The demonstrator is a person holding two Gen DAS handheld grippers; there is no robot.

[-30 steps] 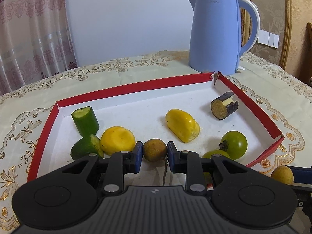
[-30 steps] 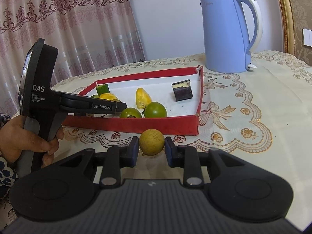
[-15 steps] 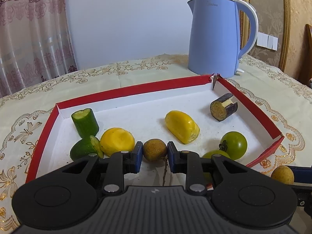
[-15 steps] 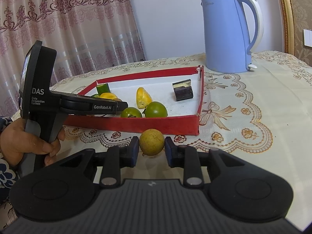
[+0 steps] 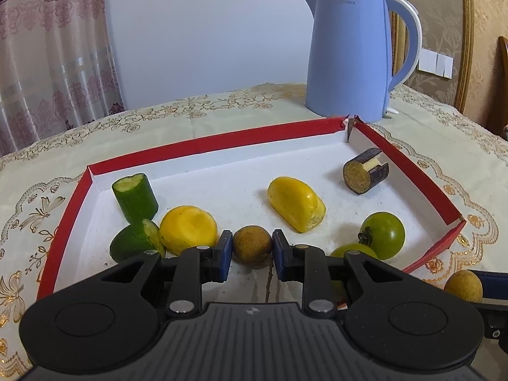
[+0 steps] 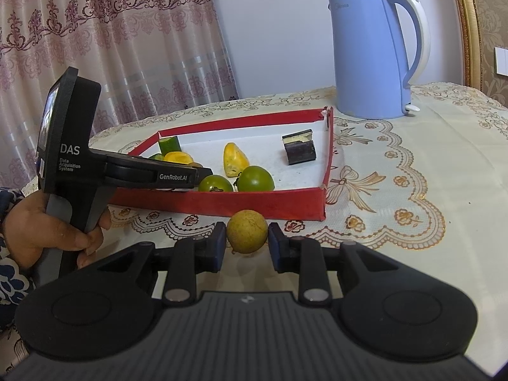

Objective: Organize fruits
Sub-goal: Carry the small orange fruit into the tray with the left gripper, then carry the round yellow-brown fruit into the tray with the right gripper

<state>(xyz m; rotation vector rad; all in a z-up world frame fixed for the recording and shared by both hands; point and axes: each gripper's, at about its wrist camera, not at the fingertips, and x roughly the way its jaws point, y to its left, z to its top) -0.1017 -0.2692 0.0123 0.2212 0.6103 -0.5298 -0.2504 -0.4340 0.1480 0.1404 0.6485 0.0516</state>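
My left gripper point(image 5: 250, 250) is shut on a brown round fruit point(image 5: 252, 245) and holds it over the front of the red-rimmed white tray point(image 5: 203, 146). The tray holds two cucumber pieces point(image 5: 135, 198), two yellow fruit pieces point(image 5: 296, 199), two green tomatoes point(image 5: 383, 234) and a dark eggplant piece point(image 5: 365, 175). My right gripper point(image 6: 247, 238) has its pads around a yellowish round fruit point(image 6: 247, 231), just outside the tray's near wall point(image 6: 273, 204), low over the tablecloth. That fruit also shows in the left wrist view point(image 5: 463, 286).
A blue electric kettle point(image 5: 352, 60) stands behind the tray's far right corner. A lace-patterned tablecloth point(image 6: 412, 190) covers the table. A curtain point(image 6: 111, 47) hangs behind on the left. The left hand and its handle point(image 6: 73, 171) show in the right wrist view.
Both views have shifted only slightly. Both grippers still hold their fruits in about the same places.
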